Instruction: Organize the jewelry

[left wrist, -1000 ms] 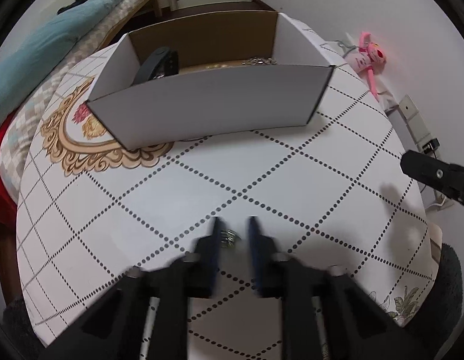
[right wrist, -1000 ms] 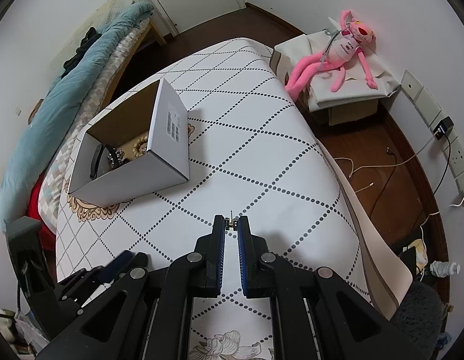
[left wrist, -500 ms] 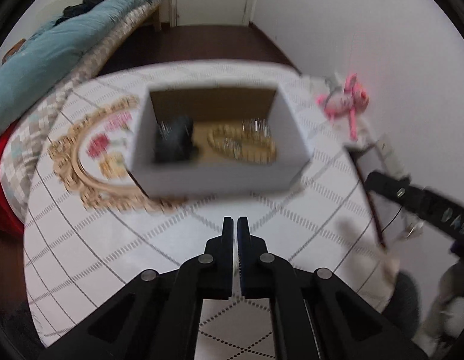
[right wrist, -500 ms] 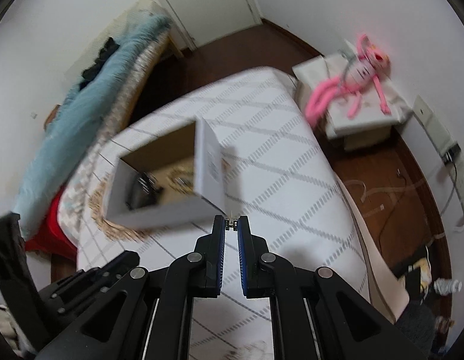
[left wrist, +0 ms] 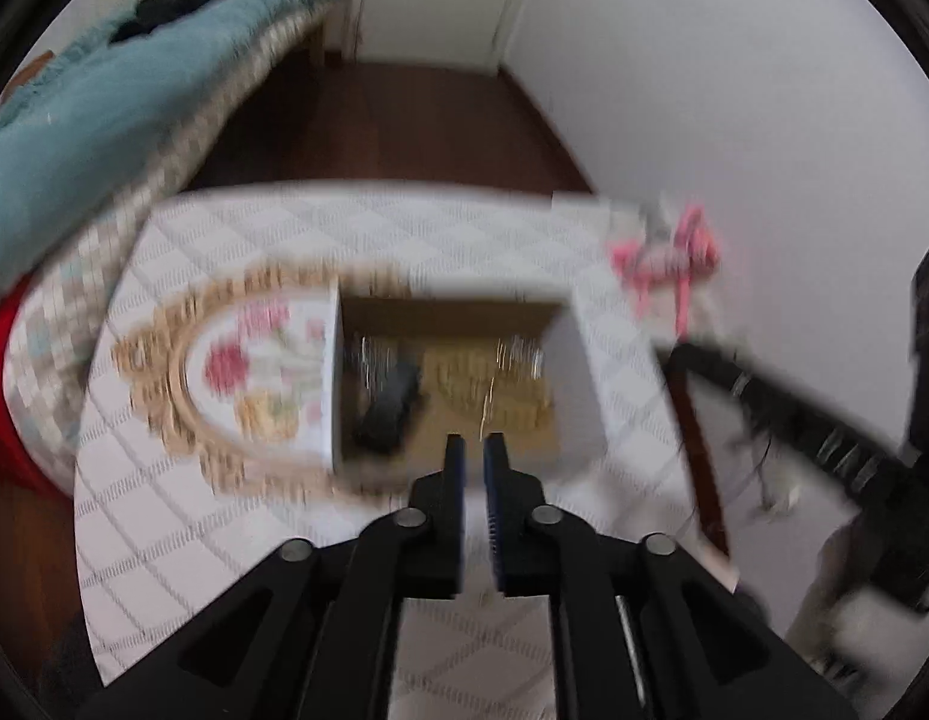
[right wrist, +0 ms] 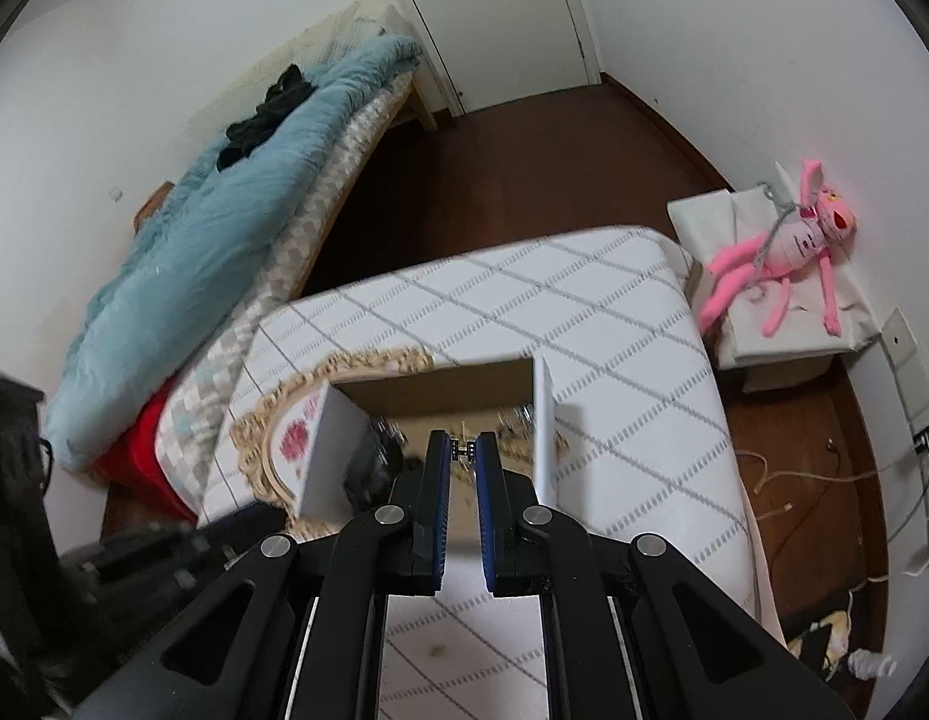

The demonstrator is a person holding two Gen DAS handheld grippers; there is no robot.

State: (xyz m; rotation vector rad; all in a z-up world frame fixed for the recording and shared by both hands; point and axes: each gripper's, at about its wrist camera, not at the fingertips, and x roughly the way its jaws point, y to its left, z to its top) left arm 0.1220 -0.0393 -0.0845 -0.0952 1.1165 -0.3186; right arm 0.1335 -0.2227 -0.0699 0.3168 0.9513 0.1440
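An open white cardboard box [left wrist: 584,372] [right wrist: 545,420] stands on the patterned table and holds a dark band [left wrist: 386,408], silvery pieces and a gold chain [left wrist: 488,384]. My right gripper [right wrist: 462,450] hovers above the box, shut on a small metal earring [right wrist: 462,450] held at its tips. My left gripper [left wrist: 473,447] is high above the box's near wall with its jaws nearly together; the view is blurred, and I cannot see anything between them.
The table [right wrist: 584,312] has a white cloth with dotted diamonds and a gold floral medallion [left wrist: 236,372]. A bed with a teal blanket [right wrist: 212,228] lies to the left. A pink plush toy [right wrist: 782,246] lies on a low stand to the right.
Both grippers rose from the table top and moved over the box. The left gripper closed around a small piece on the cloth one second ago. The right kept its earring.
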